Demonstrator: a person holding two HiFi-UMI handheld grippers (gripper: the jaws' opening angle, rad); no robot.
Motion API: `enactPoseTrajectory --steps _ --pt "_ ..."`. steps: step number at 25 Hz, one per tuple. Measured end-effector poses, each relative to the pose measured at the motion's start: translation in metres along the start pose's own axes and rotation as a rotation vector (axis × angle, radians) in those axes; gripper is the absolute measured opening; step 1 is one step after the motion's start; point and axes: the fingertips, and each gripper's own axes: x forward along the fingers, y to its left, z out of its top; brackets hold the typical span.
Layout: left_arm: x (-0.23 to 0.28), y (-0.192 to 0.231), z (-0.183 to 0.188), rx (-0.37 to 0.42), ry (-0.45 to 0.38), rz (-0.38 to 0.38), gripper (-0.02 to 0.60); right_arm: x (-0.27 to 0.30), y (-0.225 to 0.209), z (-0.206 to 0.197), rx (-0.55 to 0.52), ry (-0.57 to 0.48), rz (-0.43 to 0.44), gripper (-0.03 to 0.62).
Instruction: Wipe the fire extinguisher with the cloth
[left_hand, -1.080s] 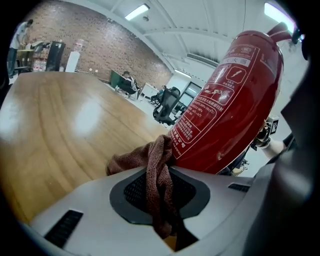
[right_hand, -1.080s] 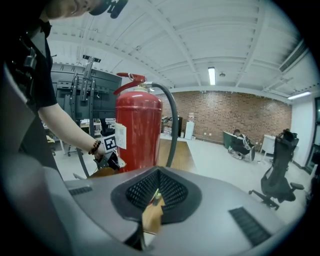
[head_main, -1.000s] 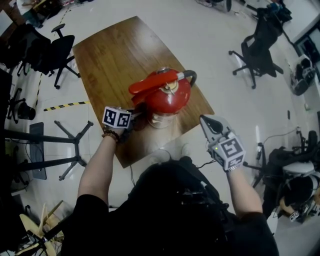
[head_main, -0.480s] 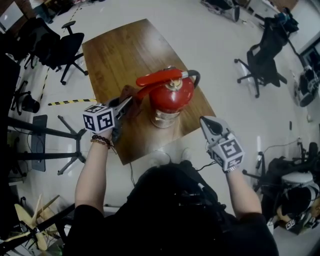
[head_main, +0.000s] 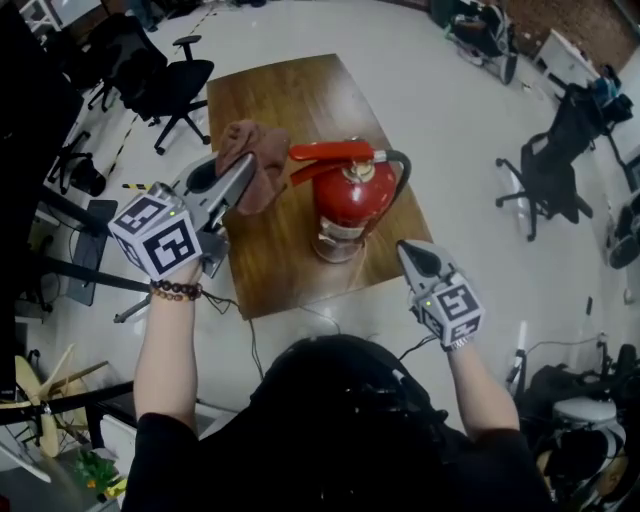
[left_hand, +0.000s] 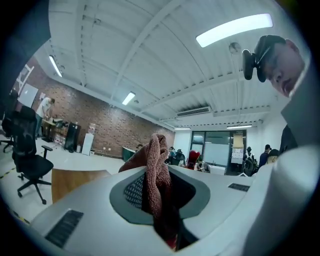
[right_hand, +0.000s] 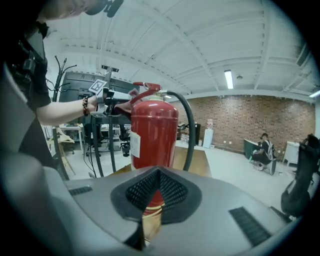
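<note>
While the left gripper (left_hand: 159, 176) is clamping a bunched fold of the brown cloth (left_hand: 156, 150), its jaws are sitting narrow, not fully together, and the cloth is sticking up out of them. Right gripper (right_hand: 157, 180) is sitting fully closed with nothing between the pads, just looking at the fire extinguisher (right_hand: 152, 132).

What's changing: a second ago the left gripper (head_main: 240, 172) was working low against the side of the red body. It's now riding much higher, pointing roughly level and carrying the cloth (head_main: 255, 160) up to the height of the lever (head_main: 330, 152), just beside the lever's free end. Not confirming contact from any view. Right gripper (head_main: 408, 250) isn't going anywhere, hovering near the base on the right, apart from the cylinder.

Fire extinguisher (head_main: 350, 195) is standing upright near the front edge of the wooden table (head_main: 270, 95), with the black hose (head_main: 402, 180) looping down its right side.

My read: the pass on the body's side is looking done and the wipe is shifting to the top hardware, meaning lever and valve head. Risk I'm seeing: nothing is bracing the extinguisher and the right gripper isn't steadying it, so a sideways shove at lever height could be tipping it. Next move is probably calling for a light drag along the lever, not a hard push.
</note>
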Motion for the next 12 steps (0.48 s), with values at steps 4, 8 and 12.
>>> enactPoseTrajectory --steps 4,8,12 --pt "-0.012 -0.026 0.034 0.085 -0.033 0.093 0.058 -0.007 -0.009 0.003 -0.019 -0.012 0.056 0.025" --pt "-0.011 -0.056 0.057 0.233 -0.011 0.210 0.058 -0.019 -0.023 0.000 -0.034 -0.030 0.103 0.025" --pt "0.003 -0.084 0.072 0.382 0.053 0.327 0.058 -0.032 -0.040 -0.007 -0.039 -0.039 0.133 0.025"
